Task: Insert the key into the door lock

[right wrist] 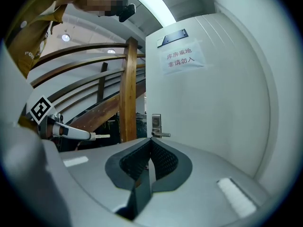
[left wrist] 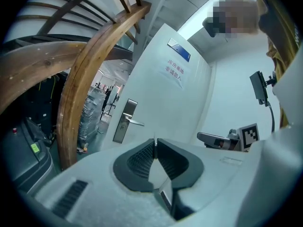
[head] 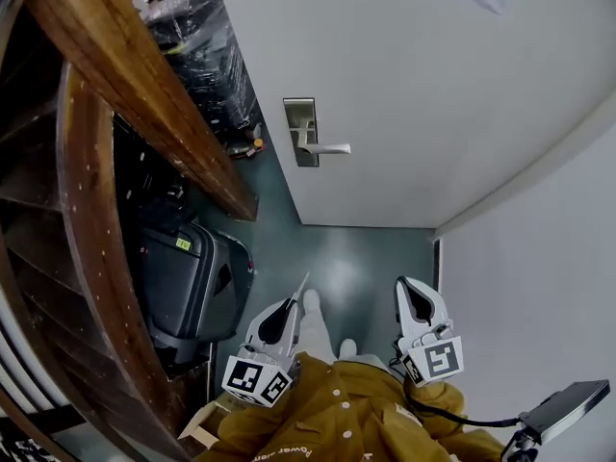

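Observation:
A white door (head: pixel 404 85) stands ahead, with a steel lock plate (head: pixel 300 128) and a lever handle (head: pixel 329 148) near its left edge. My left gripper (head: pixel 292 304) is shut on a thin metal key (head: pixel 302 285), whose blade pokes forward from the jaw tips toward the door. Between the closed pads in the left gripper view, the key (left wrist: pixel 155 141) shows as a thin sliver, and the lock plate (left wrist: pixel 124 121) is some way off. My right gripper (head: pixel 413 283) is shut with nothing in it, level with the left. Seen from the right gripper view, the key (right wrist: pixel 102 136) juts from the left gripper.
A curved wooden stair banister (head: pixel 125 75) runs along the left. A dark suitcase (head: pixel 188 282) stands under it on the grey-green floor (head: pixel 356 268). A white wall (head: pixel 539 287) closes the right side. A paper sign (left wrist: pixel 173 70) is stuck on the door.

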{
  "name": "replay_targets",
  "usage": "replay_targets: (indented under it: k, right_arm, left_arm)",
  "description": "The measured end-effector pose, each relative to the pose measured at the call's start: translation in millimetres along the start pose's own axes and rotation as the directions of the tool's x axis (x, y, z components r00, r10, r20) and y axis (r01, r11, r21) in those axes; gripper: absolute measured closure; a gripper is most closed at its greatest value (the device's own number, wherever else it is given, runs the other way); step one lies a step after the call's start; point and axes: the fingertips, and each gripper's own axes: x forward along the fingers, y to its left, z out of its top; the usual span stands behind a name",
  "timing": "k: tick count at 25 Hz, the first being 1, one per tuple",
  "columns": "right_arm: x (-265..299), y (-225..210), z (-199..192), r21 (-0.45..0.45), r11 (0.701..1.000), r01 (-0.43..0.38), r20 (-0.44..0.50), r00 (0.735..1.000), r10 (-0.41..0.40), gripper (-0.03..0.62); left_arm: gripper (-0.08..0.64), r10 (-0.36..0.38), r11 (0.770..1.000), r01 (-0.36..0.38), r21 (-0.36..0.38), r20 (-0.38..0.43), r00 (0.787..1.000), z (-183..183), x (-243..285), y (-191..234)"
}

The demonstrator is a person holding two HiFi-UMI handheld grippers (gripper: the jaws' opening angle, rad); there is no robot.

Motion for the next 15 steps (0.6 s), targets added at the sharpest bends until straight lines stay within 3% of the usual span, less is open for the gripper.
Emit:
replay_targets:
  k: [10, 15]
  right_arm:
    - [103.5, -14.6, 31.8, -0.007, 0.997, 0.076, 0.011, 0.997, -0.076, 0.586]
    - [131.6, -19.9, 39.3, -0.012, 0.997, 0.070, 0.005, 0.998, -0.070, 0.586]
  left_arm:
    - [0.535, -0.070, 0.997, 0.070, -0.023, 0.003, 0.998, 59.2, 69.3, 75.8]
    - [0.535, -0.070, 0.993, 0.070, -0.095, 0.000, 0.998, 63.6, 94.0, 94.9]
